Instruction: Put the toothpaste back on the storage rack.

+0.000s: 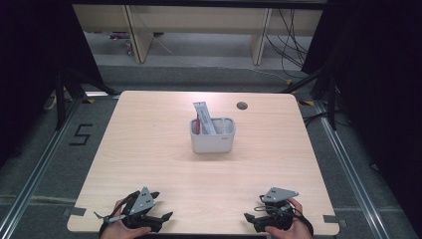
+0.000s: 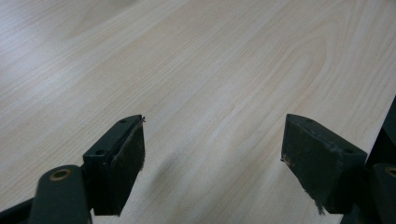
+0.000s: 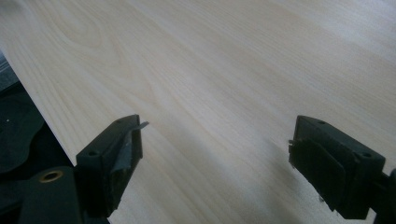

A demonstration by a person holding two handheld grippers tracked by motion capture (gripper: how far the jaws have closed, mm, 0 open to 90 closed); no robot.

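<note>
- Organizer (image 1: 212, 138), a pale grey divided tub, stood near the middle of the tabletop (image 1: 149, 149), well apart from both grippers and straight ahead of them.
- A white tube (image 1: 204, 117) leaned upright in its left compartment, top tilted toward the left, with a red item (image 1: 198, 124) just beside it; the right compartment looked empty, though its floor was hard to see.
- Left gripper (image 1: 160, 218) rested at the near edge, jaws spread wide with bare wood between them in its own view (image 2: 212, 149).
- Right gripper (image 1: 251, 219) sat likewise at the near edge, wide open and holding nothing (image 3: 215, 149).
- Neither hand was clearly nearer; the tube's side favoured the left, by my judgement.
</note>
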